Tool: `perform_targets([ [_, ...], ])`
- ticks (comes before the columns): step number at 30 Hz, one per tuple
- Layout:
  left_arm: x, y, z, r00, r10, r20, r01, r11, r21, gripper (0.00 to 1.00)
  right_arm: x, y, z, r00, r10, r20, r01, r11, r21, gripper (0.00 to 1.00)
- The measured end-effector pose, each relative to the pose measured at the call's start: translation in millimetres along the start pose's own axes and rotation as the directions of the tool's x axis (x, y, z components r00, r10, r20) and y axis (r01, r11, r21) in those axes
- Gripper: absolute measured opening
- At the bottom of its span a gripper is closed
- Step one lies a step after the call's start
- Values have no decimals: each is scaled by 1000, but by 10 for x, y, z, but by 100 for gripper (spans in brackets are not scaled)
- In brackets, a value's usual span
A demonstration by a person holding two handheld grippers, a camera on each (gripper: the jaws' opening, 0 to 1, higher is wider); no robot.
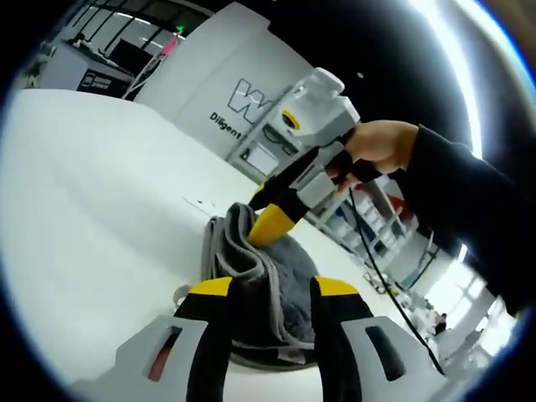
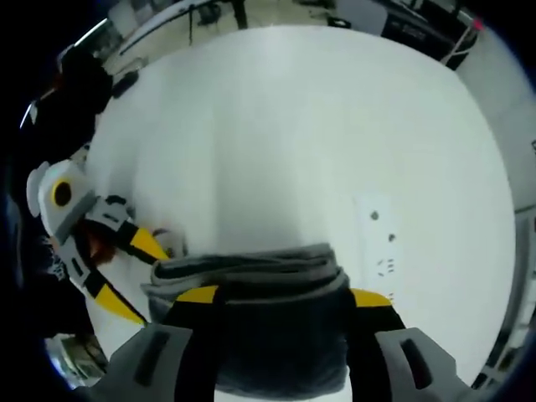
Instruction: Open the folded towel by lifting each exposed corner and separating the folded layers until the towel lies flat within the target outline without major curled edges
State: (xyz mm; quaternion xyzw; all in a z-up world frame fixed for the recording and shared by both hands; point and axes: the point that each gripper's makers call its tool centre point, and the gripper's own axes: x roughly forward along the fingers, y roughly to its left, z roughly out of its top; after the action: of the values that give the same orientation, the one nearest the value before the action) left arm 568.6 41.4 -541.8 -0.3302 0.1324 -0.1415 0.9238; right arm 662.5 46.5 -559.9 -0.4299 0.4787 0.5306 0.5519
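- In the left gripper view, the left gripper [image 1: 270,293] is holding its yellow-tipped fingers [image 1: 211,290] spread at the bottom of the frame, with the grey folded towel [image 1: 280,285] sitting in the gap between them; I cannot tell whether they are touching the cloth.
- In the right gripper view, the right gripper [image 2: 283,300] is likewise keeping its fingers [image 2: 198,295] apart at the bottom centre, the towel [image 2: 251,272] bunched between and just above them, layered edges showing along its top.
- In the left gripper view, the right gripper [image 1: 272,224] is coming in from the upper right, held by a hand [image 1: 381,144] in a dark sleeve, its yellow tip dipping into the raised folds at the towel's far side.
- In the right gripper view, the left gripper [image 2: 138,272] is reaching in from the lower left, its fingers spread around the towel's left end.
- The towel is lying on the white tabletop [image 1: 100,184], its long axis running left to right across the right gripper view, with the two grippers facing it from different sides.
- Judging from this, the folded layers are not yet separated; the right gripper seems nearer a raised fold to lift.
- Faint marks [image 2: 381,243] are showing on the tabletop right of centre, possibly part of the target outline.
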Motion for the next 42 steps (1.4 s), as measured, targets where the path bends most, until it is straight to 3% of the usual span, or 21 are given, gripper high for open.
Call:
perform_targets([
  [4,7,-11,-47,1000,-1,-15,2,1000,24,40,7,31,4,1000,10,6,-10,1000,6,57],
  [10,23,48,-66,1000,9,-22,-8,999,53,19,10,9,4,1000,11,7,-11,1000,0,57],
  [17,35,88,-72,1000,20,-21,-19,998,60,15,8,-87,9,1000,-1,13,1,1000,18,58],
  [20,42,117,-90,999,25,-27,-24,998,52,13,-32,-51,20,1000,20,22,-20,1000,17,54],
  [25,41,116,-79,999,25,-23,-24,999,45,12,-76,-97,38,999,19,49,-23,996,90,51],
  [31,48,93,-87,1000,15,-26,-14,999,30,9,90,-19,-71,1000,11,19,-13,994,108,53],
  [33,48,88,-93,1000,13,-28,-12,1000,27,8,126,-92,-65,1000,2,7,-3,996,93,53],
  [41,50,96,-82,1000,9,-26,-9,1000,11,8,170,0,-79,1000,0,-6,0,998,62,42],
  [42,51,94,-79,1000,8,-24,-8,1000,9,8,165,5,-79,1000,1,-4,-1,998,62,37],
])
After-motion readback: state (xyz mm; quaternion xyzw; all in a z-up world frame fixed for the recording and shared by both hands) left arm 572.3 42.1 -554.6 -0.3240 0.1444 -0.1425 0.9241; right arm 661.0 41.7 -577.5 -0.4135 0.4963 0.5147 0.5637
